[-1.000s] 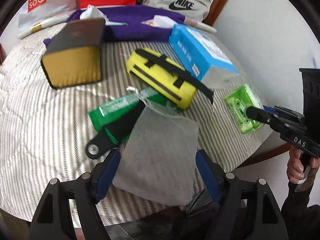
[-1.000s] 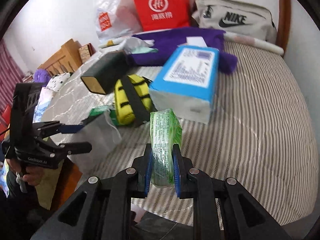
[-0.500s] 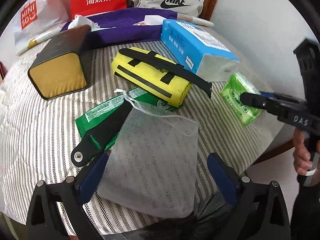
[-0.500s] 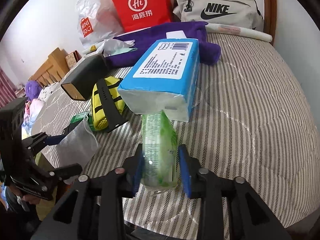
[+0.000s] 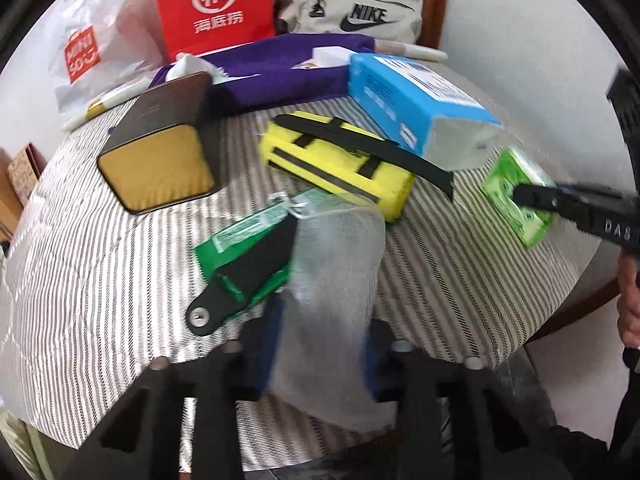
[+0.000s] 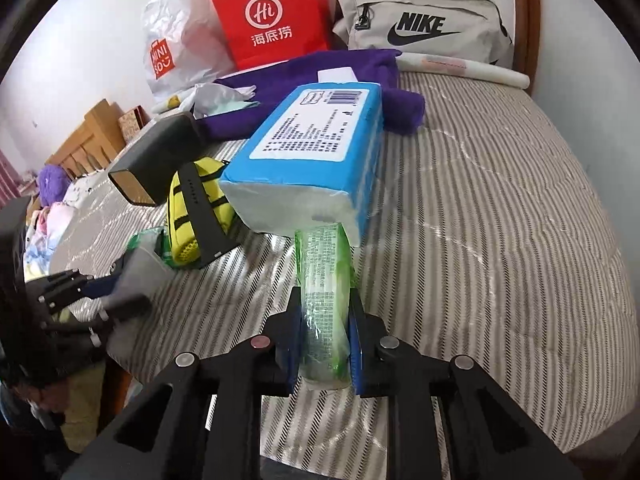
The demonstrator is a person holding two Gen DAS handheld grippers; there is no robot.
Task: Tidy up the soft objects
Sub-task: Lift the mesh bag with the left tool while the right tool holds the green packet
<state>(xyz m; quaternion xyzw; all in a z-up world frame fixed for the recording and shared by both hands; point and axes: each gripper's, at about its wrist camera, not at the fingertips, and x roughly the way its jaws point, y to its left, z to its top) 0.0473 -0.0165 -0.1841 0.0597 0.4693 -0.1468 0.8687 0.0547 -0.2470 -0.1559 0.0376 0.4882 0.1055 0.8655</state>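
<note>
My right gripper [image 6: 325, 340] is shut on a small green tissue pack [image 6: 323, 292], held upright at the near end of the big blue tissue pack [image 6: 308, 160]. The green pack also shows in the left wrist view [image 5: 516, 196]. My left gripper [image 5: 320, 344] has its jaws closing on a grey mesh drawstring pouch [image 5: 332, 280]; the image is blurred there. The pouch lies over a green packet [image 5: 248, 240] with a black strap. A yellow pouch [image 5: 340, 164] lies between the packet and the blue pack.
A black box with a tan end [image 5: 160, 148], a purple cloth [image 5: 272, 72], a red paper bag [image 5: 214, 4], a white Miniso bag [image 5: 84, 52] and a grey Nike bag [image 5: 352, 16] sit at the back of the striped bed [image 6: 500, 240]. Wooden furniture [image 6: 92, 140] stands left.
The right gripper opened half a second ago and has closed again on the green pack, nearer the blue pack. The left jaws have narrowed onto the mesh pouch.
</note>
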